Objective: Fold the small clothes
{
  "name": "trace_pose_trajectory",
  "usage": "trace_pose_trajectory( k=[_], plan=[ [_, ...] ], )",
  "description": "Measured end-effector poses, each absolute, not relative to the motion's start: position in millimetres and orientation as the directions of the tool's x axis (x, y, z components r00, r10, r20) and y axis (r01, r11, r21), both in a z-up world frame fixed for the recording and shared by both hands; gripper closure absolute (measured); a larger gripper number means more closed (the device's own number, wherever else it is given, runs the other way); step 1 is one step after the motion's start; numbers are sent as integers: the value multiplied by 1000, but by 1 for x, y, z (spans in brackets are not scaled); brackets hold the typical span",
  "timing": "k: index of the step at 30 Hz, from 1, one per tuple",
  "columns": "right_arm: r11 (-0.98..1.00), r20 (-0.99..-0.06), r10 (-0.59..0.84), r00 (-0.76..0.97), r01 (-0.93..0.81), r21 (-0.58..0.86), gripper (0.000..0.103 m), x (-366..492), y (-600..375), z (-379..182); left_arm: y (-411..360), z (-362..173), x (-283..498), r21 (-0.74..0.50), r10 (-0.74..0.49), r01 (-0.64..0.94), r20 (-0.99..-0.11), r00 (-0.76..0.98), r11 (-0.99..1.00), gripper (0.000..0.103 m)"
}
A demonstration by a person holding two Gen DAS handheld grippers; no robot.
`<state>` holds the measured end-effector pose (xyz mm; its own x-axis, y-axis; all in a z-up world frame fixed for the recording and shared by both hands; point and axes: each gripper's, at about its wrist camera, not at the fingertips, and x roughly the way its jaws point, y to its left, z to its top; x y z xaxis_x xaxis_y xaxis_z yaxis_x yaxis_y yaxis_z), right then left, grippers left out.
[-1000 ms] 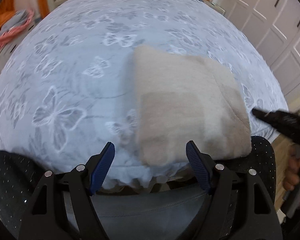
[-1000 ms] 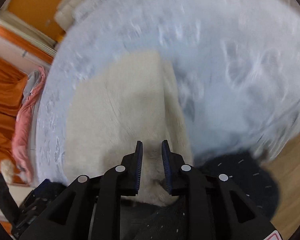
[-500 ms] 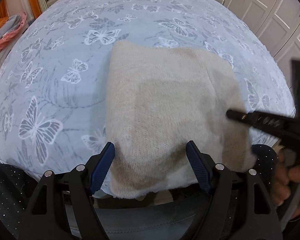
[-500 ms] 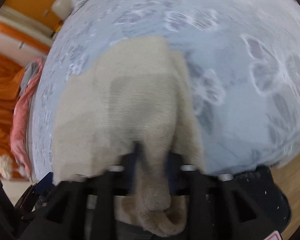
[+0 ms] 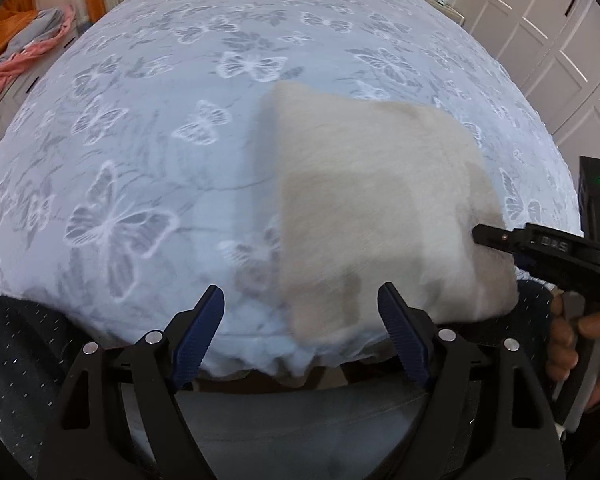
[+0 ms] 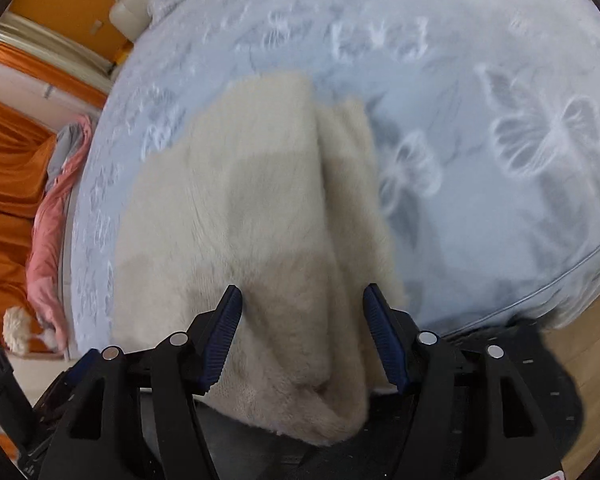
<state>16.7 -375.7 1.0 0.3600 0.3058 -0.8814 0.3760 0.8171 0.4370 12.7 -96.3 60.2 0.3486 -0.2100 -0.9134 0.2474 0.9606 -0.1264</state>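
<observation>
Bed (image 5: pixel 148 128): fills most of both views, covered by a pale blue-grey sheet printed with white butterflies; its near edge runs just ahead of both sets of tongs.

White panelled wardrobe doors (image 5: pixel 540 40): beyond the bed toward 2 o'clock in the left wrist view.

Orange curtain (image 6: pixel 8 184): at 9 o'clock in the right wrist view, beside the bed.

Pink and grey garment (image 6: pixel 54 216): heaped off the bed's side at 9 o'clock in the right wrist view; also seen at 10 o'clock in the left wrist view (image 5: pixel 24 60).

Beige knitted garment (image 5: pixel 376 208): folded to a rough rectangle, lying on the bed near its front edge, toward 3 o'clock of centre in the left wrist view, blurred. In the right wrist view (image 6: pixel 236 220) a raised fold ridge runs along it from 12 to 6 o'clock, and its near end droops over the bed edge.

Left tongs (image 5: pixel 302 336): spread wide, holding nothing; the right-hand finger overlaps the garment's near corner.

Right tongs (image 6: pixel 302 340): spread wide, straddling the garment's near end without pinching it; seen in the left wrist view at 3 o'clock (image 5: pixel 484 236), their tip over the garment's edge.
</observation>
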Motion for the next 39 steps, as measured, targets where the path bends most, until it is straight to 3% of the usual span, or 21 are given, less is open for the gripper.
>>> trace_pose_trajectory(
  k=[1,3,5,12,16,20,25,28,31,32,33,39],
  plan=[
    [819,-882,310,355,371,438,76,18,-371,1,-88,61,10,-127,-206,234,-912,354,964,26],
    [851,-889,275,367,336,403,84,23,-354,15,-68,64,7,-143,-208,196,-908,364,970,26],
    [881,-880,268,393,269,389,85,31,-329,38,-44,67,6,-166,-208,142,-904,372,976,26],
    [845,-735,508,449,-96,526,87,72,-179,139,29,77,-1,-202,-182,-5,-894,411,979,26],
    [866,-762,499,413,-262,425,88,89,-90,158,63,78,-7,-209,-158,-78,-894,420,975,25],
    [864,-778,500,380,-274,422,96,93,-71,150,74,79,-5,-235,-166,-114,-889,426,965,25],
    [889,-736,449,507,-174,423,103,77,-150,179,49,80,2,-239,-196,-48,-882,428,970,24],
    [928,-782,342,521,-60,367,100,67,-210,165,27,75,6,-247,-219,-16,-889,403,969,24],
    [930,-830,306,466,40,365,78,56,-245,131,17,70,9,-299,-266,-29,-886,379,954,24],
    [924,-833,315,454,53,379,65,52,-249,122,18,70,9,-306,-269,-40,-887,376,951,24],
    [916,-837,327,439,70,395,61,48,-251,111,23,69,9,-325,-281,-58,-882,377,944,24],
    [919,-859,382,340,-38,393,59,54,-189,89,97,72,4,-369,-231,-270,-872,432,889,21]
  ],
)
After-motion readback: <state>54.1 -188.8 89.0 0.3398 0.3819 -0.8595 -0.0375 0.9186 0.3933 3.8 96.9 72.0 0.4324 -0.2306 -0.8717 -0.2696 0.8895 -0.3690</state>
